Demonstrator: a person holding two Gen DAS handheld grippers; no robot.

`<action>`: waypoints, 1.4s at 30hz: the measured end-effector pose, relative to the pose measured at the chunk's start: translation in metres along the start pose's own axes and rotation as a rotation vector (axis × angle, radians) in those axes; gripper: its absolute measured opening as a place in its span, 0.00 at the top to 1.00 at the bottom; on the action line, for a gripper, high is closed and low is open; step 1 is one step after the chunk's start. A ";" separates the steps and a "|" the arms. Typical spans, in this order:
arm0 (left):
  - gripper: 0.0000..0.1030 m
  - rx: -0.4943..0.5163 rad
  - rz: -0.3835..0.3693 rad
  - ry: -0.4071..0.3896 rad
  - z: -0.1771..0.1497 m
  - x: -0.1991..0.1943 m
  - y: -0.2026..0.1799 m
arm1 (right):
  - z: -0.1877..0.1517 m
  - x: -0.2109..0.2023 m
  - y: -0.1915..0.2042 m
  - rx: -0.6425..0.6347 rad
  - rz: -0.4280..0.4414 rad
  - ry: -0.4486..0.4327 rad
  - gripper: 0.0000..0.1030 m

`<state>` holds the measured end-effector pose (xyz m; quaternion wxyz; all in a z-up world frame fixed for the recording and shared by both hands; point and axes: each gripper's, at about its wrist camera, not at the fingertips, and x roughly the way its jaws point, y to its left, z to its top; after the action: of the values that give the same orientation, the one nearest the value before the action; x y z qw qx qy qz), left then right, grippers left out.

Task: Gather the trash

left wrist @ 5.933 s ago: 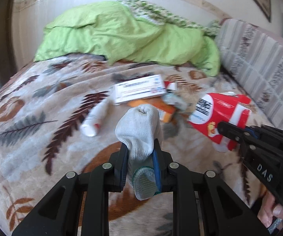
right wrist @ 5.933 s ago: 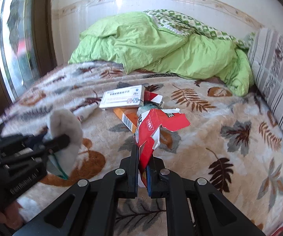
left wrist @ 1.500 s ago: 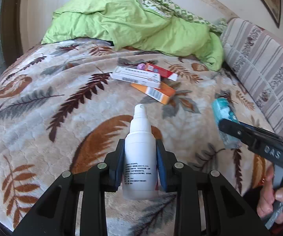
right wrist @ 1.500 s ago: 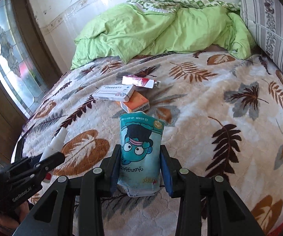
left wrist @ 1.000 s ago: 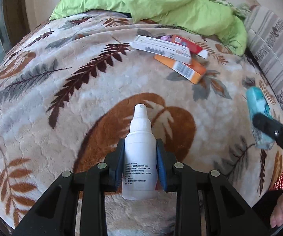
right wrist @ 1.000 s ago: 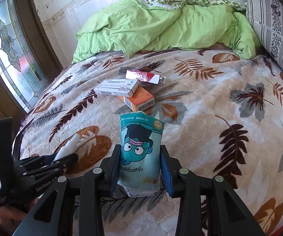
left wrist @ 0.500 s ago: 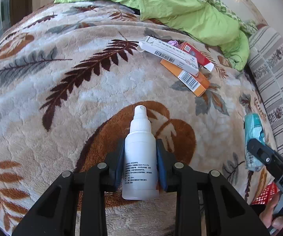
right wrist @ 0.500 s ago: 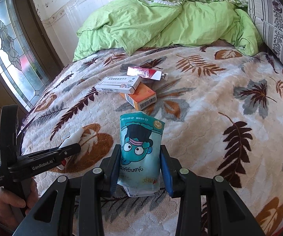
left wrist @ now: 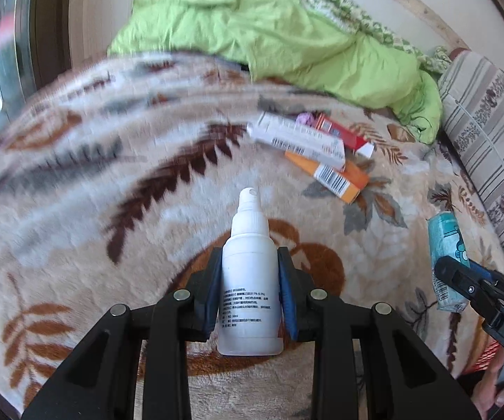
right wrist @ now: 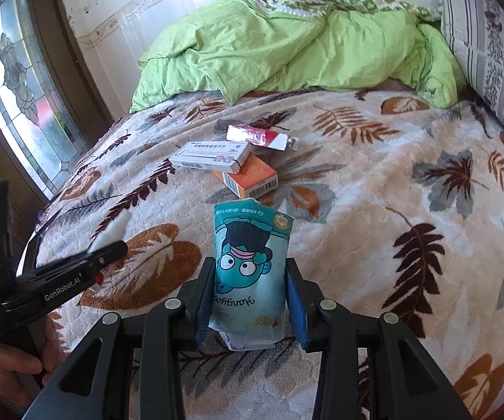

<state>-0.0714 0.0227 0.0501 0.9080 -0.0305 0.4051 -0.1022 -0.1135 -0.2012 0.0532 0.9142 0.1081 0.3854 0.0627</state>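
My left gripper (left wrist: 250,273) is shut on a white spray bottle (left wrist: 250,280), nozzle pointing away, above the leaf-patterned blanket (left wrist: 112,210). My right gripper (right wrist: 250,280) is shut on a teal cartoon snack pouch (right wrist: 250,266); the pouch also shows at the right of the left wrist view (left wrist: 446,255). The left gripper with the bottle shows at the left of the right wrist view (right wrist: 108,241). Farther up the bed lie a white carton (right wrist: 210,155), an orange carton (right wrist: 252,176) and a red-and-white wrapper (right wrist: 255,136).
A crumpled green duvet (right wrist: 287,45) fills the head of the bed. A striped cushion (right wrist: 490,42) runs along the right side. A stained-glass window (right wrist: 17,98) is at the left. A red basket edge (left wrist: 483,357) shows low right in the left wrist view.
The left gripper has tilted up with the bottle, so the duvet and wall are back in its view, with motion blur. The right gripper still holds the pouch, almost unmoved.
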 end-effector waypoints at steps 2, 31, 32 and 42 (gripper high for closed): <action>0.72 0.033 0.019 -0.028 0.000 -0.004 -0.006 | 0.000 -0.001 0.003 -0.018 -0.007 -0.004 0.61; 0.72 0.182 0.054 -0.070 -0.009 -0.011 -0.034 | -0.001 -0.001 0.008 -0.041 -0.017 -0.008 0.61; 0.72 0.182 0.055 -0.071 -0.009 -0.011 -0.035 | -0.001 -0.001 0.008 -0.041 -0.017 -0.007 0.61; 0.72 0.190 0.054 -0.073 -0.010 -0.012 -0.038 | -0.001 -0.001 0.008 -0.042 -0.018 -0.007 0.61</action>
<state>-0.0931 -0.0120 0.0576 0.9234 0.0629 0.3610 -0.1142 -0.1151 -0.1937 0.0551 0.9182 0.0858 0.3816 0.0622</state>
